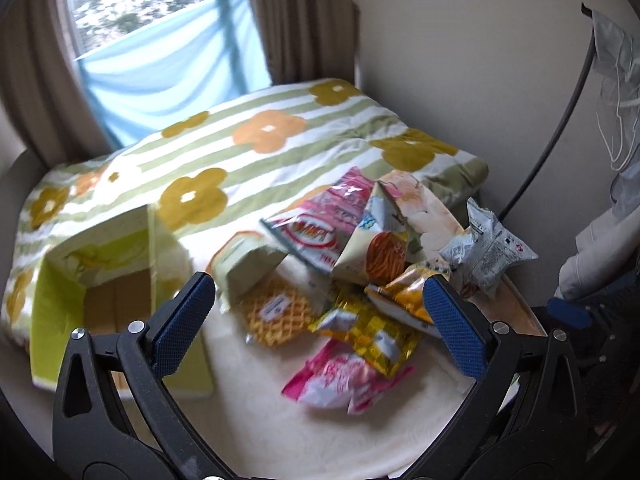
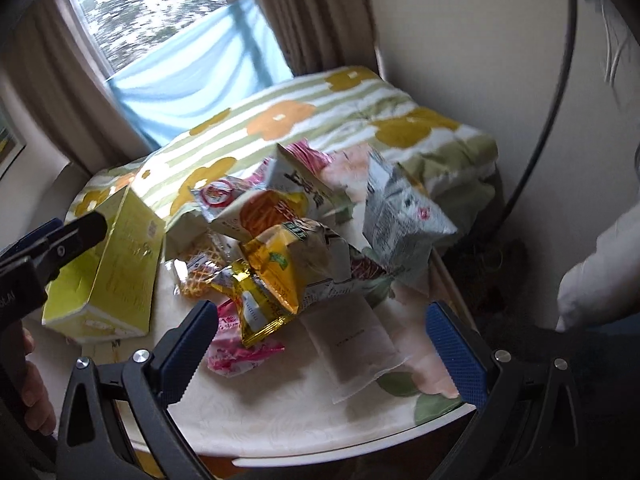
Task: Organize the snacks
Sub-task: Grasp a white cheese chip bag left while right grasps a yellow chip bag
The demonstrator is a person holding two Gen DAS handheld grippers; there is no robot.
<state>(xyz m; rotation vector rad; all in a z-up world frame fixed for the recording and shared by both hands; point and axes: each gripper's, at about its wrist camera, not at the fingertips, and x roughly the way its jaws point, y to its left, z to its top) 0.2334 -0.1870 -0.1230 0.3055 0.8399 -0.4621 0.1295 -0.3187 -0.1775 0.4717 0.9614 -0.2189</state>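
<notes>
A heap of snack packets lies on a cream table (image 1: 260, 408): a pink packet (image 1: 340, 380), a gold packet (image 1: 368, 332), a yellow waffle pack (image 1: 276, 312), a noodle-print bag (image 1: 376, 252) and a grey-white bag (image 1: 488, 252). An open yellow-green box (image 1: 100, 276) lies on its side at the left, its inside bare. My left gripper (image 1: 316, 304) is open and empty, above the pile. My right gripper (image 2: 320, 328) is open and empty, over the gold packet (image 2: 260, 300) and pink packet (image 2: 240, 348). The box (image 2: 116, 276) sits left of the heap.
A flowered striped quilt (image 1: 248, 144) lies folded behind the table, under a curtained window. A wall and a dark cable (image 1: 560, 120) are at the right. A white paper sheet (image 2: 352, 340) lies on the table's front right. The left gripper's body (image 2: 48, 248) shows at the left.
</notes>
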